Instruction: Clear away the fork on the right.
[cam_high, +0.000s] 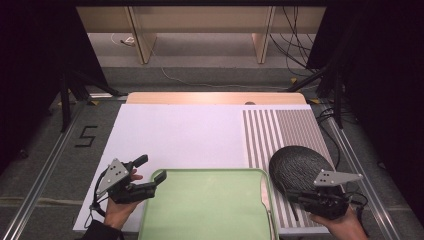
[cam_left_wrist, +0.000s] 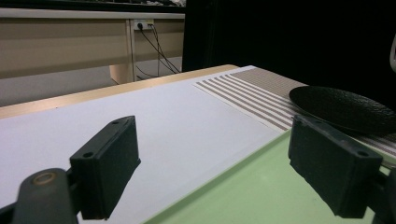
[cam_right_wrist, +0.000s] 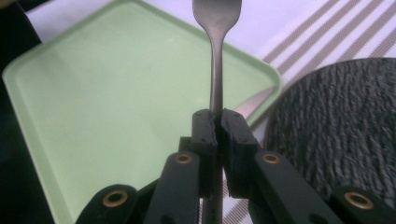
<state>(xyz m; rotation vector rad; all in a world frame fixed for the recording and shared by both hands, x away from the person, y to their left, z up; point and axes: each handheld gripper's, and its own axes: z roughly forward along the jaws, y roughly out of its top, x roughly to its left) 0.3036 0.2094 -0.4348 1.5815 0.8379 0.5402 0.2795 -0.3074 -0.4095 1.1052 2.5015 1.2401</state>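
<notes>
A: Two grippers in play. We see the right gripper (cam_right_wrist: 217, 123) clamped on the fork (cam_right_wrist: 216, 60), handle pinched between the jaws, long axis running straight out along them, head over the green tray's (cam_high: 150, 215) far edge.
B: Agreed. Black plate (cam_high: 295, 165) sits just beside that gripper, on the striped mat (cam_high: 295, 125).
A: Left gripper (cam_high: 150, 175) has jaws wide apart, nothing held, straddling the tray's near-left corner.
B: We judge the tray floor bare, with plenty of room.

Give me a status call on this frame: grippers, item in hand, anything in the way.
Right gripper shut on fork, held over green tray. Left gripper open, empty, at tray's left corner. Black plate beside tray; path clear.
</notes>
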